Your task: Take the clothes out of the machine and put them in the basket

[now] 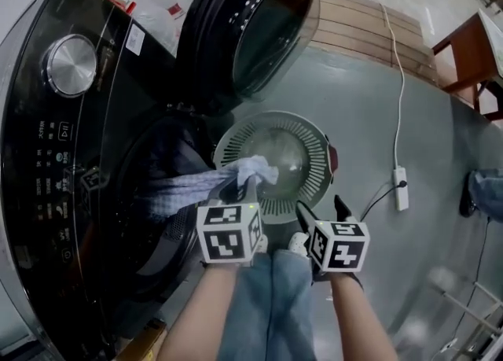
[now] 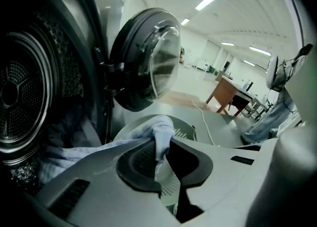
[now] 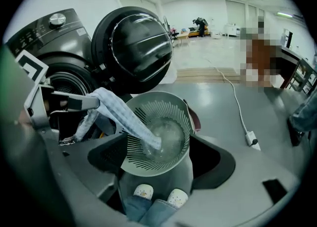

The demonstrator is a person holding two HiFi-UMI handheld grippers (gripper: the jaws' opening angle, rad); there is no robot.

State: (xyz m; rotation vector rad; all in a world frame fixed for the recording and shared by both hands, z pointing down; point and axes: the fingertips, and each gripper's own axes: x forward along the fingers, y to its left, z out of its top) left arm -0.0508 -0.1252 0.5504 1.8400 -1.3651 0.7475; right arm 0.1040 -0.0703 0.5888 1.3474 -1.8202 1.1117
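Now the left tongs point(image 1: 245, 188) clamp a pale cloth point(image 1: 181, 190) stretched from the machine point(image 1: 78, 155) over the basket point(image 1: 310, 147) rim; the right tongs point(image 1: 321, 208) gape empty, bare floor point(image 1: 393, 108) beyond.

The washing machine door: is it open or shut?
Open. The door is swung wide, away from the drum, and a cloth trails out toward the basket.
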